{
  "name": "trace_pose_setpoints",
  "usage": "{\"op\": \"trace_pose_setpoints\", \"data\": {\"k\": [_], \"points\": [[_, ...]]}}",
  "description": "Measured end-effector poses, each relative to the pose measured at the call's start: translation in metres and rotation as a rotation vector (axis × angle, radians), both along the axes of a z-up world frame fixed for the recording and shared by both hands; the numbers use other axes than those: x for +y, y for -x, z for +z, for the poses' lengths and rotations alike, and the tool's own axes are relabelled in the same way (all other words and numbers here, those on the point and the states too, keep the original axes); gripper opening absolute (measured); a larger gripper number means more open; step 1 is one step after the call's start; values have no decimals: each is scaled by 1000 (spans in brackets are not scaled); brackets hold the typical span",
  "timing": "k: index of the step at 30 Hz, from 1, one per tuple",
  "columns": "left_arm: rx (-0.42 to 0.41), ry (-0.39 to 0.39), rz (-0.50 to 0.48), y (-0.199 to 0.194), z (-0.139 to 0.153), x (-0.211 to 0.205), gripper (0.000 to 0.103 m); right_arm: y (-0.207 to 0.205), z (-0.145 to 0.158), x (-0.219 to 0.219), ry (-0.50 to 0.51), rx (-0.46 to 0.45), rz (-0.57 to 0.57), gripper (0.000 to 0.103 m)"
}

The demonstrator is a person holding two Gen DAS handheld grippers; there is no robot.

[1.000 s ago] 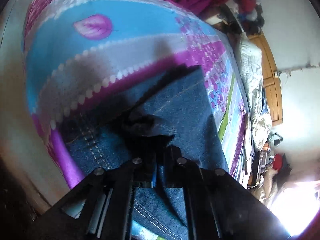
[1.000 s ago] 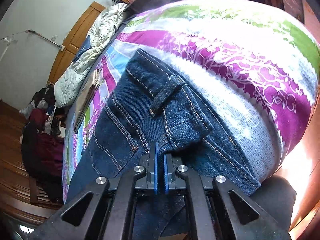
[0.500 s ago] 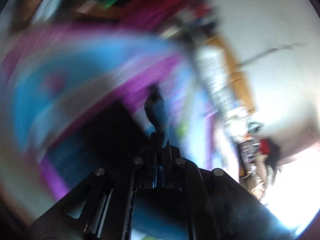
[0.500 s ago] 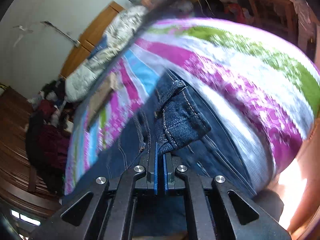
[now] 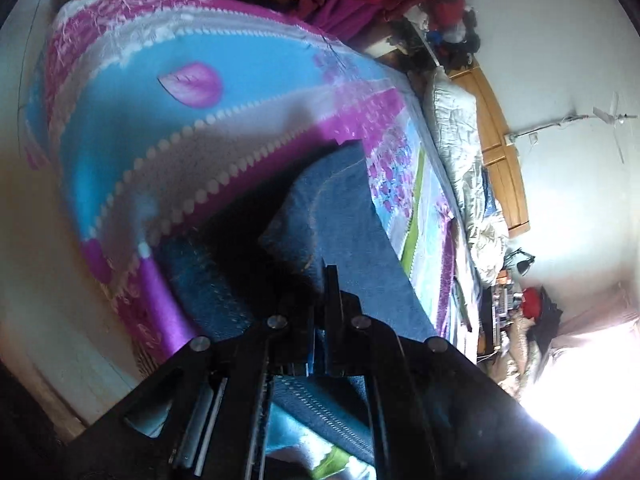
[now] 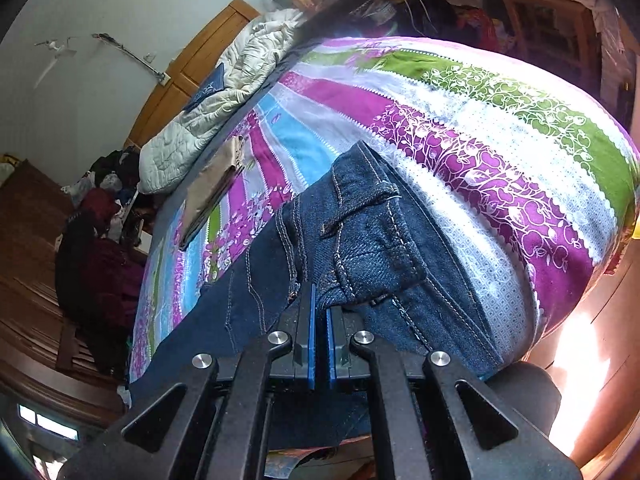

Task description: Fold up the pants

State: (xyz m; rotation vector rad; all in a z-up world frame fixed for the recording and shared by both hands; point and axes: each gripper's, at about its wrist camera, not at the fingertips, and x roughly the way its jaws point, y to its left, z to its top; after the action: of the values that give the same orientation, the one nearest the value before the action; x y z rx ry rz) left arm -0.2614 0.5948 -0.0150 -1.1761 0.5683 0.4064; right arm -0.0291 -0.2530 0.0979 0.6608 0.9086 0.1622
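On the bed (image 6: 472, 148), over its striped purple, blue, green and white bedspread (image 5: 248, 64), lie the pants (image 6: 360, 240), a pair of dark blue jeans running lengthwise along the mattress. In the right wrist view the waistband end sits nearest the camera, raised toward 12 o'clock above the right gripper (image 6: 320, 312), whose blue-padded jaws are pressed close together on a bunched corner of denim at the waistband. A belt loop (image 6: 360, 210) stands up at about 1 o'clock from that gripper, and pale topstitching runs along the seams toward 9 o'clock.

In the left wrist view the left gripper (image 5: 322, 292) is likewise nearly closed, pinching a lifted flap of the same denim; the cloth rises toward 12 o'clock and throws a dark shadow to 10 o'clock. The fabric looks paler and plainer on this side.

I judge the denim to be fairly heavy and thick, soft enough to drape yet stiff enough to hold a crease. It should not slip readily between padded jaws, and nothing about it is fragile. The firmest places to hold seem the waistband, the doubled seams and the hem, where layers stack; a single layer mid-leg would sag and drag across the bedspread. A quilt (image 6: 208, 112) lies bundled at 10 o'clock, well apart from the pants.
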Motion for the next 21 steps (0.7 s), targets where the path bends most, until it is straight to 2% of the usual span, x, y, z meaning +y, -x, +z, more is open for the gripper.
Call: {"op": "trace_pose_setpoints", "data": {"k": [2,3,5,7,9,10,12,16,19,21], "points": [[35,15,7,-1,-13,4,4,7,-8,0,40,60,18,7],[58,49,19,1,-26,7,4,12,-10,-2,38,77,20,7],[25,101,50,10,-32,8,4,24,-1,-3,34,45,29,6],[2,87,59,13,-24,7,4,35,8,-7,29,22,28,5],[10,42,36,11,-16,7,4,41,5,-12,45,39,34,4],[37,32,31,9,-17,7,4,43,-1,-15,41,61,28,4],[38,58,37,11,-20,10,4,50,-18,-21,8,106,4,4],[51,62,38,14,-23,11,4,55,-42,-23,17,170,-10,4],[47,72,36,19,-17,13,4,62,-30,-25,1,145,0,4],[54,40,14,18,-10,13,4,60,-25,-25,22,135,16,5]]}}
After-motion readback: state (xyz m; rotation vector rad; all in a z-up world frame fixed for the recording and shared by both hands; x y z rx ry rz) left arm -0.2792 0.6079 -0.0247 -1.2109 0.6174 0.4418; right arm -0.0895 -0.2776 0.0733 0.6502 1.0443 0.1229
